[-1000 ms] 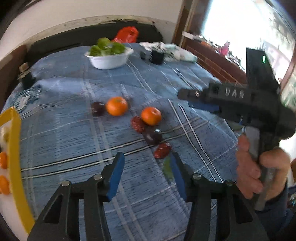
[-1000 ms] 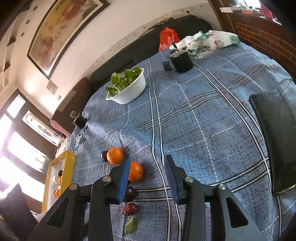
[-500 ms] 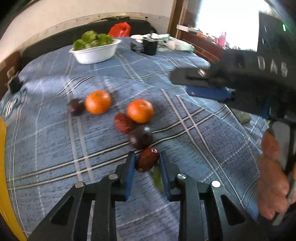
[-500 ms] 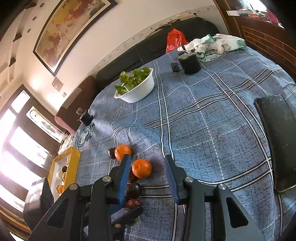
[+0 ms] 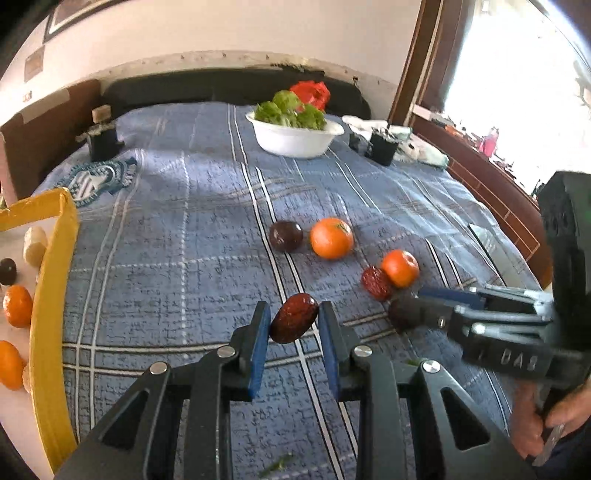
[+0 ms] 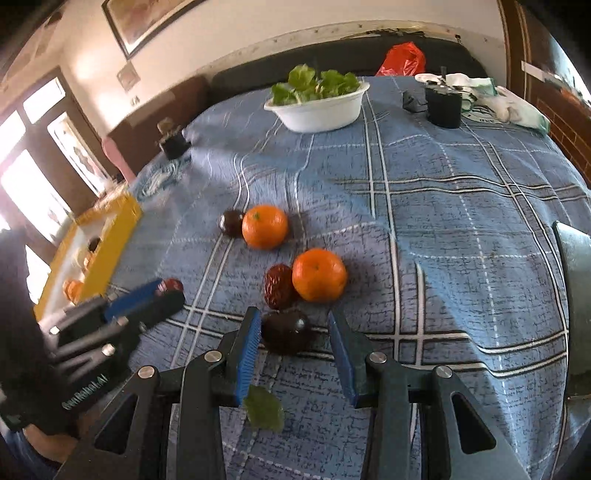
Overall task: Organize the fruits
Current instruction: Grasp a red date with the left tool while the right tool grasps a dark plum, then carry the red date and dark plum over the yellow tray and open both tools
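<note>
Blue checked bedspread [image 5: 184,206] is seen, where a small, light, wrinkled red date [image 5: 293,322] is clamped across its middle by the left gripper [image 5: 291,332], while a dark round fruit [image 6: 284,330], likely smooth, lies unpinched between the right gripper [image 6: 293,347] fingers

From my feed: white bowl [image 5: 298,142] of greens at the far end of the blue plaid cloth [image 5: 184,229], red bag [image 5: 312,92] behind it. Black cup [image 6: 443,105] to its right, w/ white-green rags [image 6: 498,98] beside (crumpled). Small black gadget [image 5: 102,142] far left, framed pic [image 6: 147,18] on wall.
</note>
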A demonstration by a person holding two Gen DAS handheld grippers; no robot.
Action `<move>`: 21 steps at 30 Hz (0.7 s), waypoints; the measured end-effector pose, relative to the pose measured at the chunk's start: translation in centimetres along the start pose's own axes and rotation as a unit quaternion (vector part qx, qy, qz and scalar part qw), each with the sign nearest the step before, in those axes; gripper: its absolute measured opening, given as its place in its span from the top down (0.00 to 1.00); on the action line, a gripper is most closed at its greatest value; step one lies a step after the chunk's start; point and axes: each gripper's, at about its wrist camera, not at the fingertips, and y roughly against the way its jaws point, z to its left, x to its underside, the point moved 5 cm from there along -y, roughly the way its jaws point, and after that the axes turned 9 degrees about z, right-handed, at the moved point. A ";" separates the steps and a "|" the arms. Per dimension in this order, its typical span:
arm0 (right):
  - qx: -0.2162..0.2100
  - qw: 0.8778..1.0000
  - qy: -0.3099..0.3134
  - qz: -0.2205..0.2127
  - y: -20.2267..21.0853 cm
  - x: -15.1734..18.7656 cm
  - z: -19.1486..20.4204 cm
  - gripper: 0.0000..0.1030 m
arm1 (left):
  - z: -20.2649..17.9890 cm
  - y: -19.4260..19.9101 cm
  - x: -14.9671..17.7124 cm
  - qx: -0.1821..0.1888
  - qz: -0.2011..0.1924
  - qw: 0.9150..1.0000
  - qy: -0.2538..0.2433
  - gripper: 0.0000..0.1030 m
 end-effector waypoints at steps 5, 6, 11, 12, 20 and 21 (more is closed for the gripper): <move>0.010 1.000 0.025 0.003 -0.6 0.1 0.9 0.61 | 0.1 -0.2 -0.3 0.002 -0.007 1.000 -0.001 0.75; 0.007 1.000 0.028 0.002 -0.7 0.2 1.1 0.63 | 0.1 -0.2 -0.2 0.003 -0.008 1.000 0.000 0.75; 0.001 0.999 0.038 -0.001 -0.4 0.1 1.6 0.72 | 0.3 -0.1 -0.2 0.009 -0.010 1.000 0.008 0.75; -0.005 0.999 0.036 -0.009 -0.1 0.1 1.6 0.72 | 0.3 -0.1 -0.2 0.008 -0.010 1.000 0.007 0.75; -0.037 0.997 0.026 -0.070 2.2 -0.8 1.7 0.72 | 0.0 0.3 -0.3 0.000 -0.019 1.000 0.003 0.75; -0.038 0.996 0.023 -0.072 2.2 -0.9 1.5 0.72 | -0.1 0.5 -0.3 -0.001 -0.022 1.000 0.001 0.75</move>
